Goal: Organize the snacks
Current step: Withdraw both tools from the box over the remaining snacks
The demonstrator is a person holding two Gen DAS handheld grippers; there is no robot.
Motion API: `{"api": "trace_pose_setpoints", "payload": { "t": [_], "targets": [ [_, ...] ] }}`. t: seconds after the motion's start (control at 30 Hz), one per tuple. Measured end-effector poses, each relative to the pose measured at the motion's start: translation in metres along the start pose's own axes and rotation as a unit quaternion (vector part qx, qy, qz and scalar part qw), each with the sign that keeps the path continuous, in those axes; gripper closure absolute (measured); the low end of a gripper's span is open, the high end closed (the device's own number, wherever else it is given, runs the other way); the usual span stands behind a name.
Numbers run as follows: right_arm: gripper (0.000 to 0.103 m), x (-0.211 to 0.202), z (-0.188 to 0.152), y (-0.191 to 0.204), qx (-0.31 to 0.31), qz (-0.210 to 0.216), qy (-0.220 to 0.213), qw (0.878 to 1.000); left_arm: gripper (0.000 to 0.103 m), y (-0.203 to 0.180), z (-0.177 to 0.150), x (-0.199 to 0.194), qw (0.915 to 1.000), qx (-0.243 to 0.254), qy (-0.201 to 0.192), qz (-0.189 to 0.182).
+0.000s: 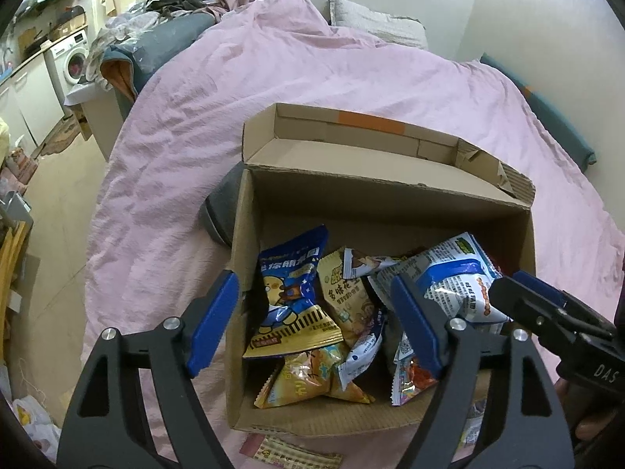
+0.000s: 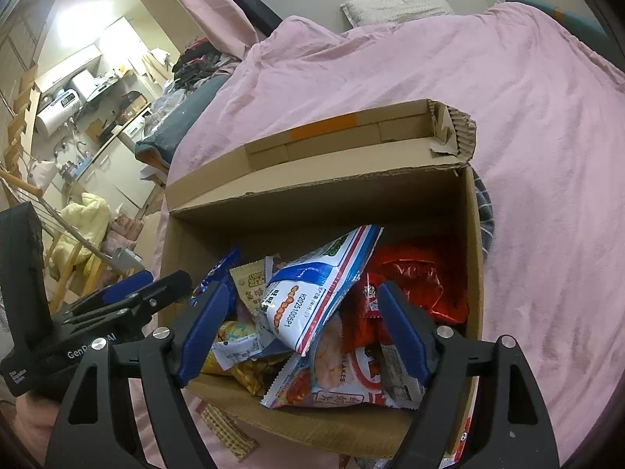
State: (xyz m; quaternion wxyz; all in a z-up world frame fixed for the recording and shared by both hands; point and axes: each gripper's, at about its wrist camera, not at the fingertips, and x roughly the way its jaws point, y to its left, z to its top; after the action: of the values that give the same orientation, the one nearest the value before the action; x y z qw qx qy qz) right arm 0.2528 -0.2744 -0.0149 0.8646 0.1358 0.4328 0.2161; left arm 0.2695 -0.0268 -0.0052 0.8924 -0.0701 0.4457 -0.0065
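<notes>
On the pink-sheeted bed, an open cardboard box stands with its lid flap folded back toward the far side, so the interior is reachable from above. Both grippers hang over the box's near edge, angled down into it.

Left gripper: released, jaws spread wide, nothing between the pads. It hangs above the blue cartoon-print snack bag, which leans against the box's left wall. Right gripper: also released, jaws wide. The white-and-blue snack bag lies between them, propped on the other packets, but the pads do not press on it.

Box contents: a loose, overlapping pile of sealed foil and plastic packets, including a tan peanut packet, a red bag at the right wall, and a shrimp-flake packet at the near edge. Judged from this, most snacks are already collected. One flat wafer packet lies on the bed just outside the box's near wall.
</notes>
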Motion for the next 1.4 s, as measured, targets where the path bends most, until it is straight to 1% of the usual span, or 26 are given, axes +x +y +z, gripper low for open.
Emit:
{"api": "trace_pose_setpoints", "payload": {
  "t": [0.13,0.17,0.2,0.27,0.37,0.4,0.43,0.57,0.73,0.87,0.93,0.97,1.03,1.1,1.2,1.27,1.33,1.4],
  "targets": [
    [0.022,-0.002,0.0,0.003,-0.01,0.0,-0.004,1.0,0.025,0.003,-0.001,-0.009,0.9998,-0.011,-0.018,-0.002],
    [0.021,-0.003,0.0,0.004,-0.013,-0.002,-0.006,1.0,0.023,0.004,-0.001,-0.011,0.9997,-0.014,-0.021,-0.002],
    [0.017,-0.005,0.0,0.006,-0.016,-0.005,-0.006,1.0,0.019,0.005,-0.001,-0.014,0.9996,-0.017,-0.023,-0.002],
    [0.011,-0.01,-0.001,0.009,-0.023,-0.014,-0.015,1.0,0.015,0.007,-0.001,-0.019,0.9993,-0.024,-0.028,-0.004],
    [0.005,-0.021,-0.003,0.012,-0.028,-0.02,-0.027,0.999,0.014,0.008,-0.003,-0.024,0.9994,-0.027,-0.019,-0.009],
    [0.001,-0.024,-0.004,0.013,-0.027,-0.02,-0.03,0.999,0.014,0.008,-0.004,-0.026,0.9995,-0.025,-0.017,-0.013],
    [0.0,-0.028,-0.005,0.014,-0.026,-0.019,-0.033,0.999,0.014,0.007,-0.005,-0.029,0.9996,-0.02,-0.017,-0.014],
    [0.0,-0.043,-0.009,0.019,-0.028,-0.022,-0.043,0.998,0.014,0.002,-0.008,-0.044,0.9993,0.01,-0.036,-0.008],
    [0.0,-0.055,-0.016,0.025,-0.037,-0.032,-0.044,0.998,0.014,0.005,-0.016,-0.062,0.9979,0.007,-0.064,0.009],
    [0.0,-0.064,-0.028,0.028,-0.04,-0.047,-0.05,0.997,0.013,0.009,-0.027,-0.067,0.9985,0.006,-0.052,0.018],
    [0.0,-0.068,-0.033,0.027,-0.04,-0.055,-0.054,0.996,0.006,0.012,-0.032,-0.068,0.9985,0.004,-0.05,0.023],
    [0.0,-0.07,-0.036,0.026,-0.038,-0.061,-0.056,0.996,0.0,0.014,-0.036,-0.069,0.9983,0.004,-0.051,0.027],
    [0.0,-0.075,-0.041,0.021,-0.028,-0.069,-0.058,0.996,0.0,0.017,-0.043,-0.071,0.9975,0.008,-0.061,0.034],
    [0.0,-0.08,-0.045,0.013,-0.008,-0.07,-0.06,0.996,0.0,0.019,-0.051,-0.076,0.9967,0.014,-0.073,0.031],
    [0.0,-0.087,-0.054,-0.001,0.021,-0.08,-0.061,0.995,0.0,0.023,-0.059,-0.083,0.996,0.007,-0.086,0.024],
    [0.0,-0.09,-0.06,-0.012,0.043,-0.095,-0.052,0.993,0.0,0.024,-0.063,-0.085,0.9964,0.009,-0.08,0.026],
    [0.0,-0.091,-0.065,-0.022,0.06,-0.099,-0.045,0.992,0.0,0.024,-0.067,-0.084,0.9978,0.01,-0.063,0.019],
    [0.0,-0.093,-0.07,-0.033,0.075,-0.102,-0.034,0.991,0.0,0.024,-0.072,-0.084,0.9981,0.009,-0.056,0.023]
  ]
}}
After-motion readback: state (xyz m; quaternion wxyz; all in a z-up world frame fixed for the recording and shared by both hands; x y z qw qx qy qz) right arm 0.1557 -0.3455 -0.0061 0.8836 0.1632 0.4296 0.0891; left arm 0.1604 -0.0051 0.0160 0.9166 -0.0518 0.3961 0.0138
